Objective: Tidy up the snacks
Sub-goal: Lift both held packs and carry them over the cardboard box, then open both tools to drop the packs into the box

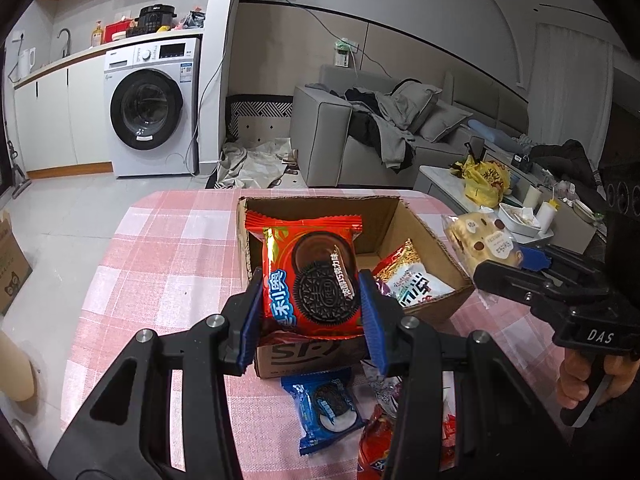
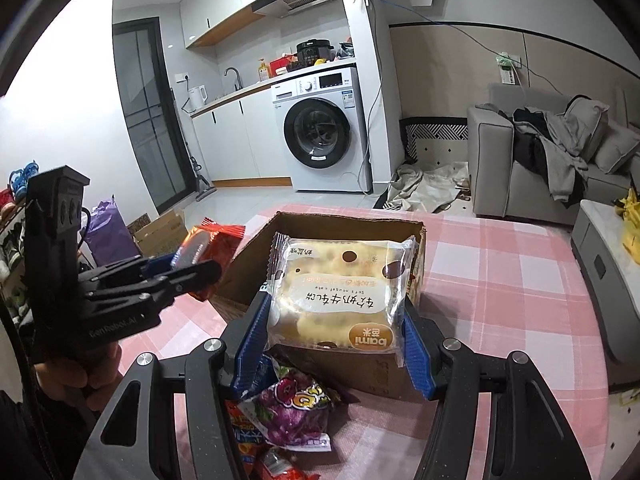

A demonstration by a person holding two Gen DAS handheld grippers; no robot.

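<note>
While your left gripper point(image 1: 312, 300) is clamping the red cookie pack point(image 1: 310, 276) and your right gripper point(image 2: 336, 320) is gripping the cake packet point(image 2: 340, 292), both are hovering over the box's point(image 1: 420, 236) near edge; releasing now risks them sliding onto the table point(image 1: 168, 256).

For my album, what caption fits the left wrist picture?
Left gripper holds a red cookie packet above the cardboard box.

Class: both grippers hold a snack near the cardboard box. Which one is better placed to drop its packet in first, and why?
Probably left. The left gripper holds the red Oreo packet over the cardboard box; the right gripper holds its cake packet near the box's side.
</note>
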